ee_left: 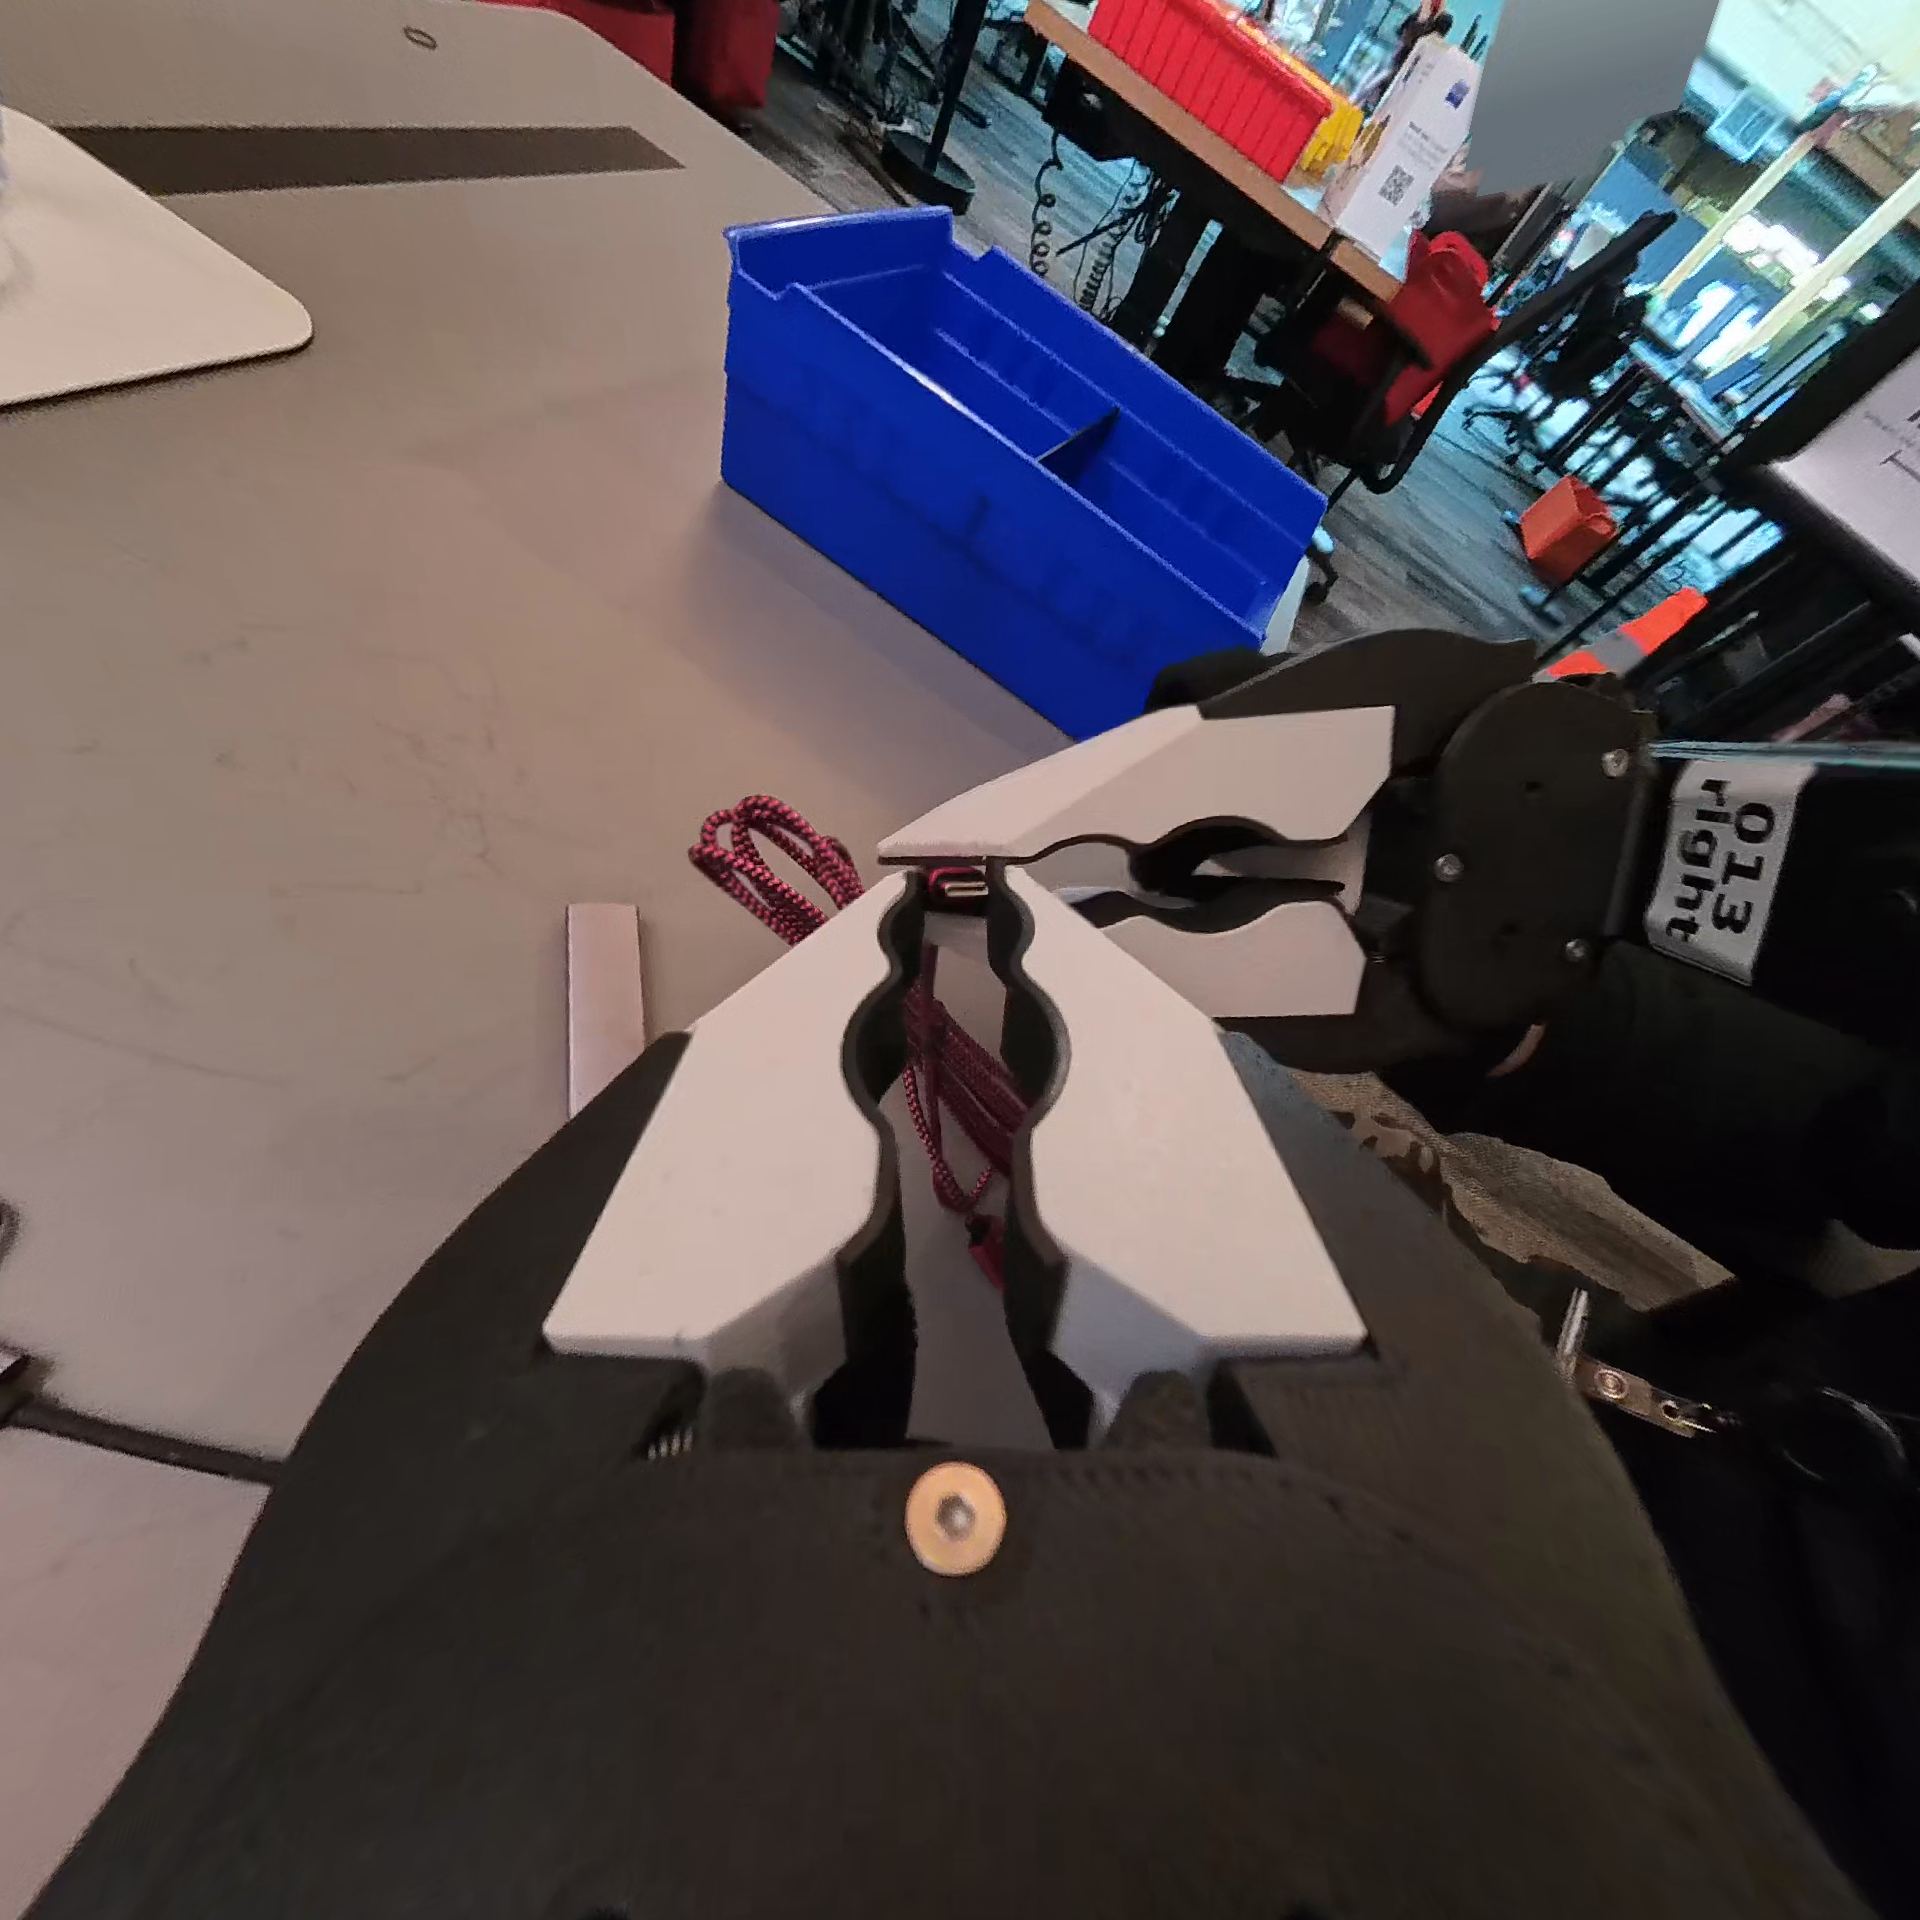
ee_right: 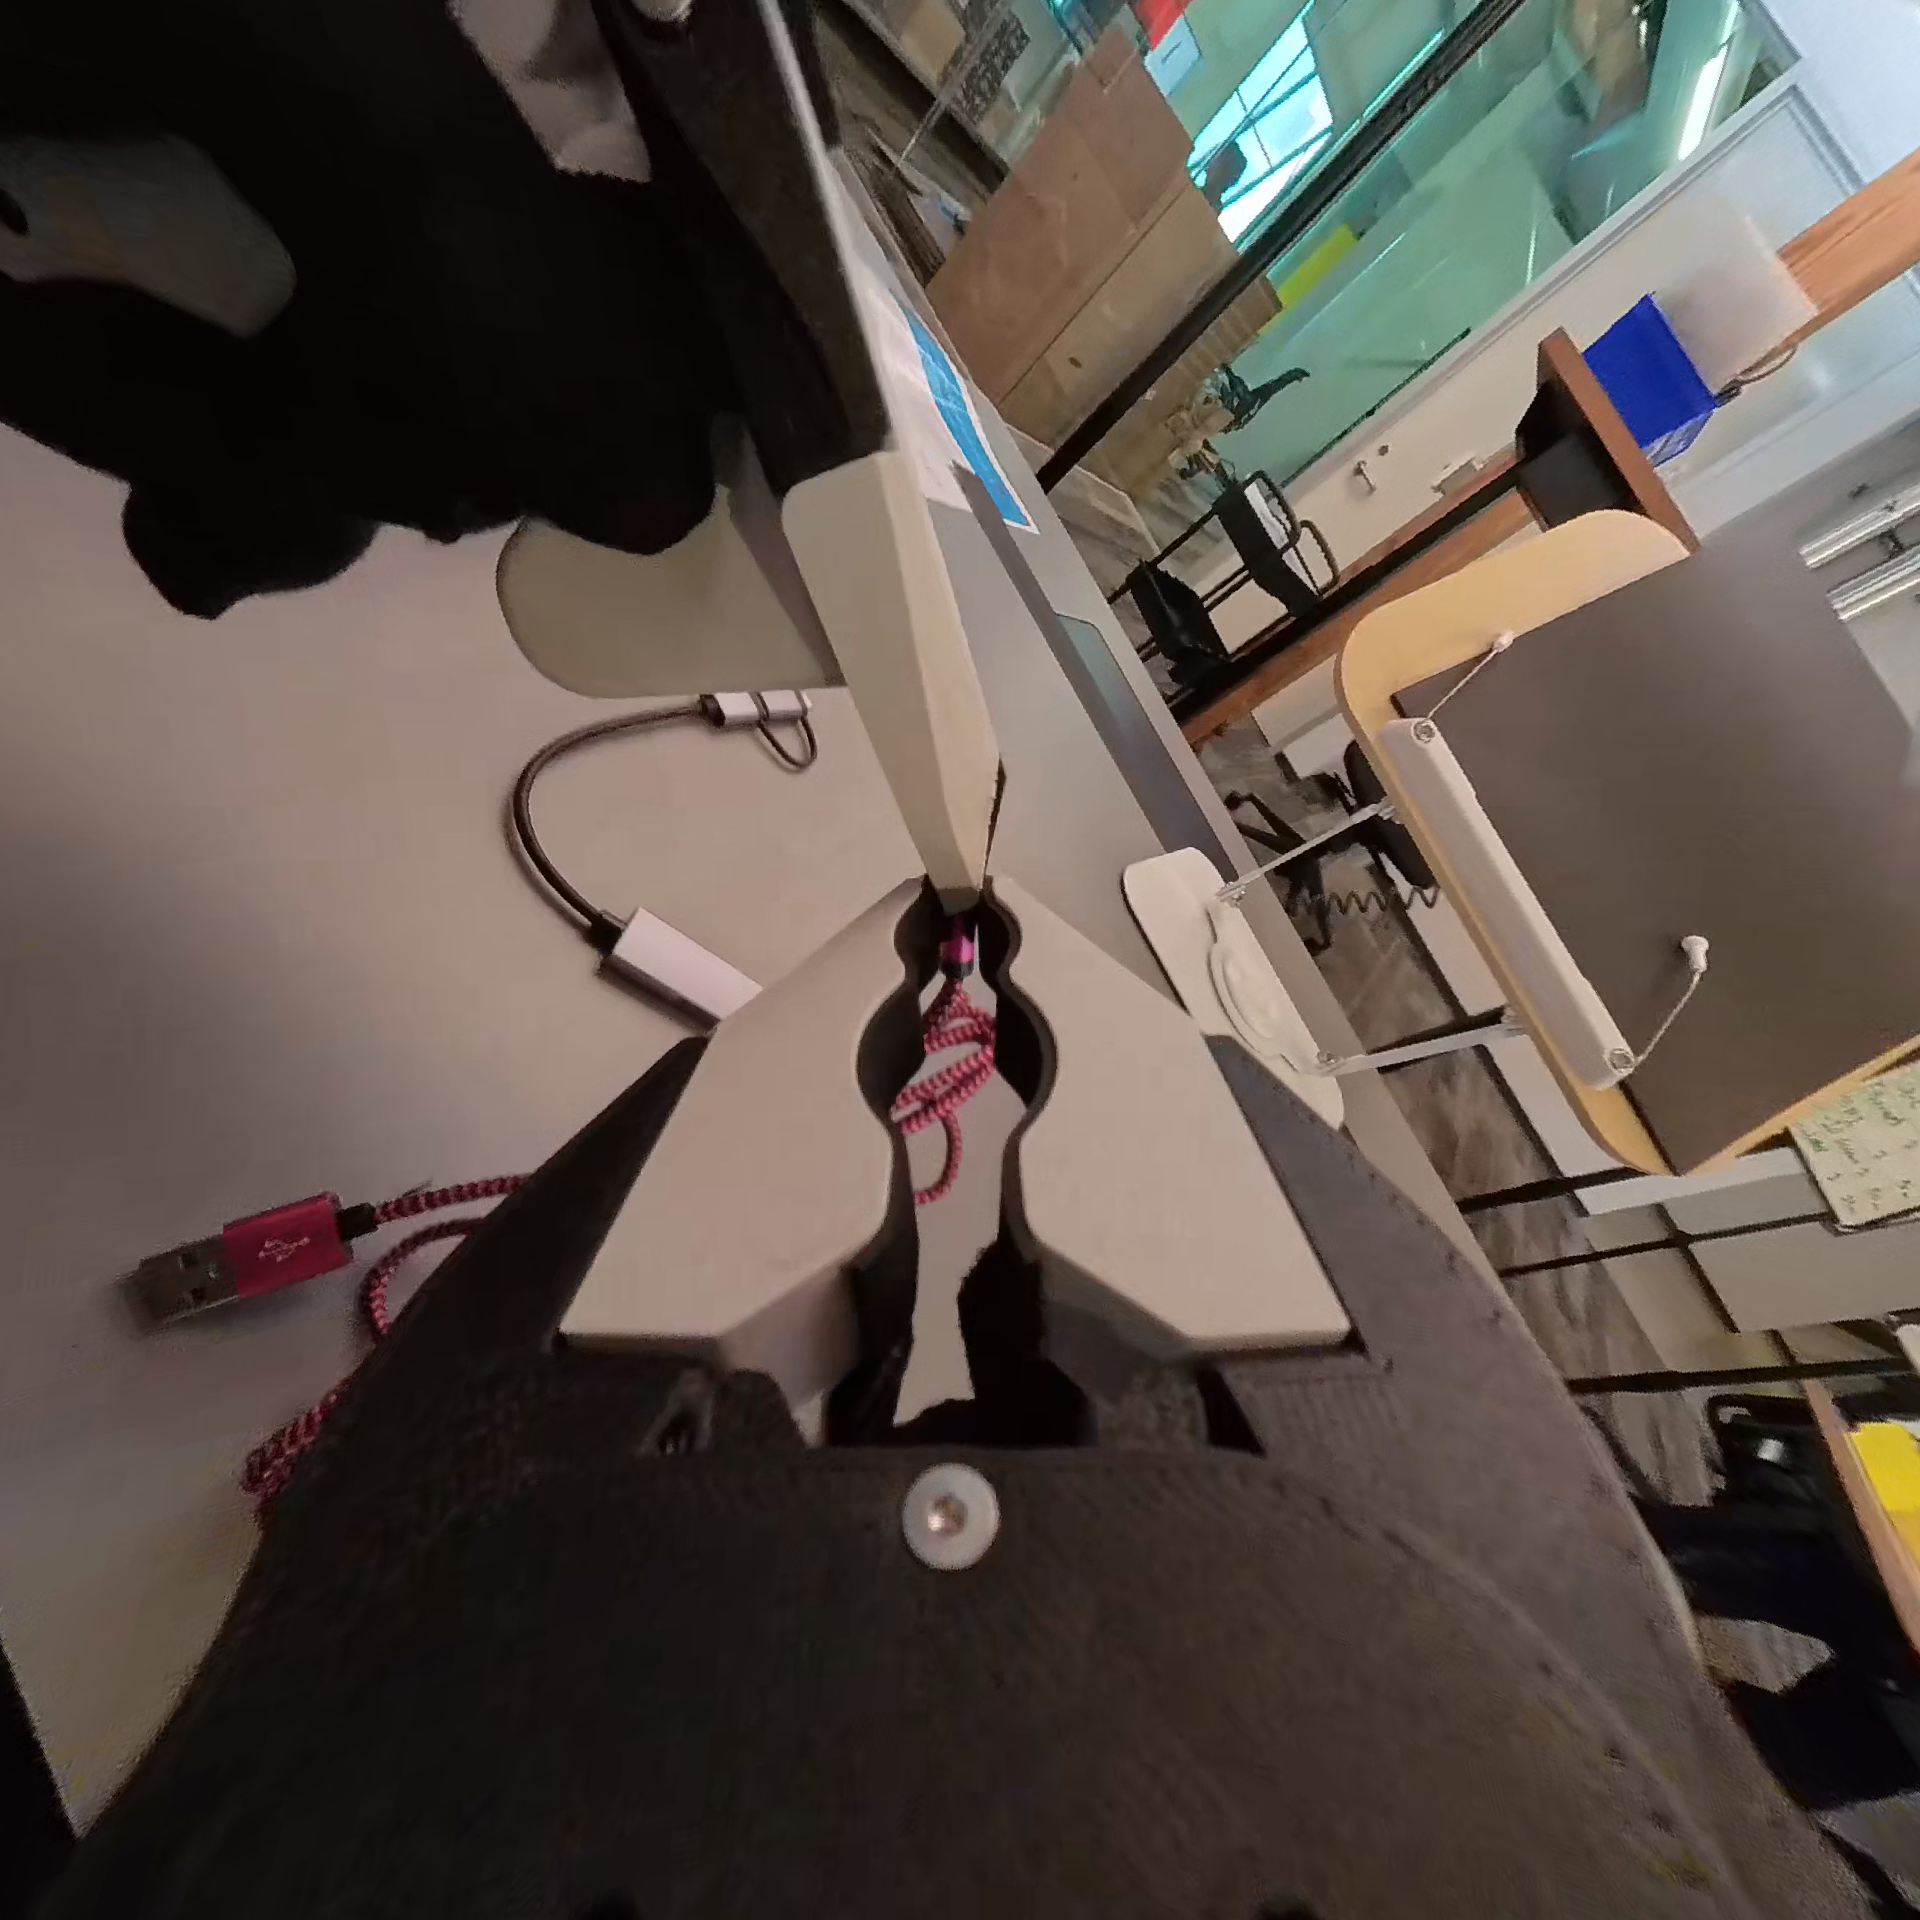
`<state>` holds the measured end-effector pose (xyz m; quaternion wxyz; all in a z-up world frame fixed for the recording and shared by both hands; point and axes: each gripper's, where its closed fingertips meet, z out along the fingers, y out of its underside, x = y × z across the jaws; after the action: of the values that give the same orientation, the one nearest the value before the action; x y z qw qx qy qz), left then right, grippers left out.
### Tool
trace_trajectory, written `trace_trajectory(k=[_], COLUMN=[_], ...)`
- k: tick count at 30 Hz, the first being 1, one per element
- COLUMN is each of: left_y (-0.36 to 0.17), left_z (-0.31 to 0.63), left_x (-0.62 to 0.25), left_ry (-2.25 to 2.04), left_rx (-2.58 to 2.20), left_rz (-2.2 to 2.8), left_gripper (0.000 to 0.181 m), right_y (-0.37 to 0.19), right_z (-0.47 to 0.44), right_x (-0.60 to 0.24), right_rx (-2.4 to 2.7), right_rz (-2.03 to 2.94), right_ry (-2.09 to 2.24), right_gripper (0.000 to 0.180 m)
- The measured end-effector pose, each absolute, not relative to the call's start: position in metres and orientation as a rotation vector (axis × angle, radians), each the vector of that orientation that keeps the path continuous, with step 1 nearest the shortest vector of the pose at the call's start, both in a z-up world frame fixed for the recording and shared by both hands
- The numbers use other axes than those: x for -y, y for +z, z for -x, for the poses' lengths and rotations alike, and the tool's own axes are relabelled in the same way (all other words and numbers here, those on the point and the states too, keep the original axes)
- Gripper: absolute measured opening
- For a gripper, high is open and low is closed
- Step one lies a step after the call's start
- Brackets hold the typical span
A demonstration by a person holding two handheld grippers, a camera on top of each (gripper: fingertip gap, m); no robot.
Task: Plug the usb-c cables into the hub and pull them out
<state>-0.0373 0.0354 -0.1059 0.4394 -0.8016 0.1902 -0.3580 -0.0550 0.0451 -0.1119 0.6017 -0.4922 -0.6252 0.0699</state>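
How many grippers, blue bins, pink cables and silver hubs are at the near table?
Grippers: 2 (left, right)
Blue bin: 1
Pink braided cable: 1
Silver hub: 1
Total: 5

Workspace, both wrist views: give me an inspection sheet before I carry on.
Surface: grey table, bare in the middle.
Job's things: silver hub lying flat, with nothing visibly plugged into it; USB-C plug pinched at both grippers' tips.
Clutter: blue bin, white stand base.
Grippers: left gripper and right gripper both shut on the plug.
Cables: red braided cable trailing loose, its USB-A end on the table.
Surroundings: desks, chairs, red crates beyond.
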Motion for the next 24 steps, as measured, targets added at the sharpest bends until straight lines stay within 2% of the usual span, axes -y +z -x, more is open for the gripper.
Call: trace_trajectory(k=[9, 16, 19, 20, 24], left_y=[-0.098, -0.087, -0.082, -0.08, -0.083], left_z=[0.048, 0.05, 0.049, 0.047, 0.046], left_x=[-0.038, -0.034, -0.03, -0.028, -0.027], left_ry=[-1.084, -1.209, -1.246, -1.261, -1.274], left_rx=[-0.373, -0.377, -0.402, -0.415, -0.426], left_rz=[1.883, 1.765, 1.719, 1.707, 1.701], left_gripper=[0.009, 0.008, 0.008, 0.008, 0.009], right_y=[-0.11, -0.106, -0.101, -0.1, -0.102], right_z=[0.055, 0.058, 0.058, 0.057, 0.056], right_x=[-0.042, -0.033, -0.029, -0.027, -0.025], right_rx=[1.425, 1.326, 1.257, 1.242, 1.243], right_rz=[1.167, 1.259, 1.282, 1.286, 1.291], right_ry=[0.367, 0.863, 1.143, 1.218, 1.281], right_gripper=[0.01, 0.022, 0.013, 0.003, 0.0])
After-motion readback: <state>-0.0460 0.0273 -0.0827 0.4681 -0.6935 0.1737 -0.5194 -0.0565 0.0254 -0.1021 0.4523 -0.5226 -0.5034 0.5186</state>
